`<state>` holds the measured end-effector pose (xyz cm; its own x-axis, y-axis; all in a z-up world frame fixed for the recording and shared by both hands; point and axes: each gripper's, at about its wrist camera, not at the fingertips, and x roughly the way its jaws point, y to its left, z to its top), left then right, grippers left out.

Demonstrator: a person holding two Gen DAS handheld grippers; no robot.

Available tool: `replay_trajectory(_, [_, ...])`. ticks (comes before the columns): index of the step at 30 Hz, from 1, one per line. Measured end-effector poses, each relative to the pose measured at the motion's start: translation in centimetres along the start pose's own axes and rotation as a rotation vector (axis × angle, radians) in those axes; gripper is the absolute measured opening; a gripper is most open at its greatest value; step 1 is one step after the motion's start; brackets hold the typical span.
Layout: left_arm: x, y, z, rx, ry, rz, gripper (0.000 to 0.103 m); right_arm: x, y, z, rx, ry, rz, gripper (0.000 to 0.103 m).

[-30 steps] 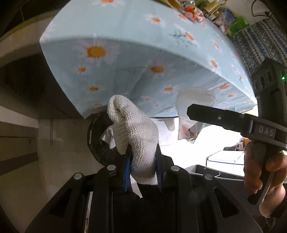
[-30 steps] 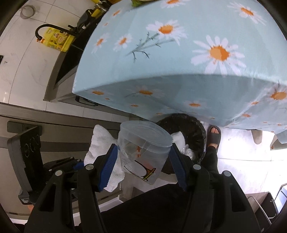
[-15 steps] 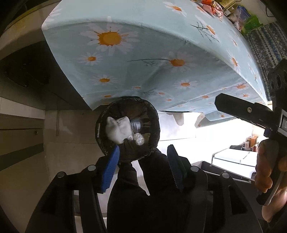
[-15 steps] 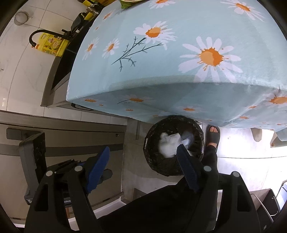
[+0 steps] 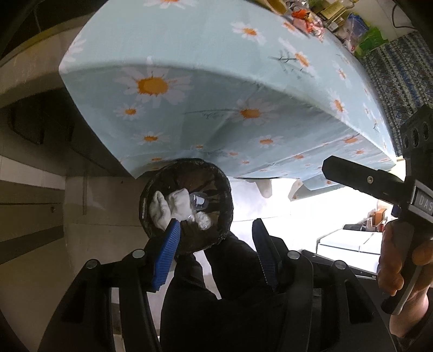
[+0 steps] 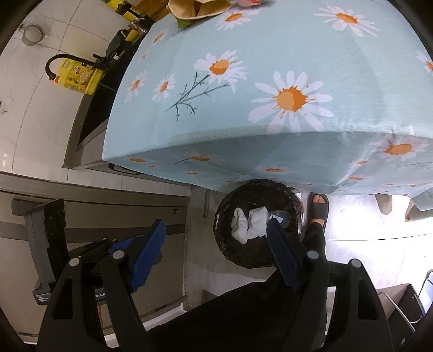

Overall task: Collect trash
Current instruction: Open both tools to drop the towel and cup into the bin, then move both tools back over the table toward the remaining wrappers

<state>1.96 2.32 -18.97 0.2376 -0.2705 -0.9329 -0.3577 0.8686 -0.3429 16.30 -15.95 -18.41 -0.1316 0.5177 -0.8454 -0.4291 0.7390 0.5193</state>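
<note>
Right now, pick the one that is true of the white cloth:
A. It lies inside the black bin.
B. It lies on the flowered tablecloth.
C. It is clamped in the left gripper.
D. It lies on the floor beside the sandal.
A: the white cloth sits inside the black bin, and both grippers are empty.

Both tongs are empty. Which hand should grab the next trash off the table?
Probably right. Left tongs and right tongs both hang open above the bin, but the wrappers lie at the table's far right end, on the right tongs' side.
</note>
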Motion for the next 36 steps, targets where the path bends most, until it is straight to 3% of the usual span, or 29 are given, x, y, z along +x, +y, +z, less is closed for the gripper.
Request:
replay_trajectory(21, [-6.3, -4.7, 3.2, 0.134, -0.179, -0.054, 0.053, -7.1, 1.0, 0.8, -0.031, -0.196, 0.028, 0.077])
replay_trajectory(36, [-9.6, -6.3, 8.2, 0.175, -0.270, -0.069, 0.053, -12.1, 0.2, 4.8, -0.048, -0.300, 0.026, 0.077])
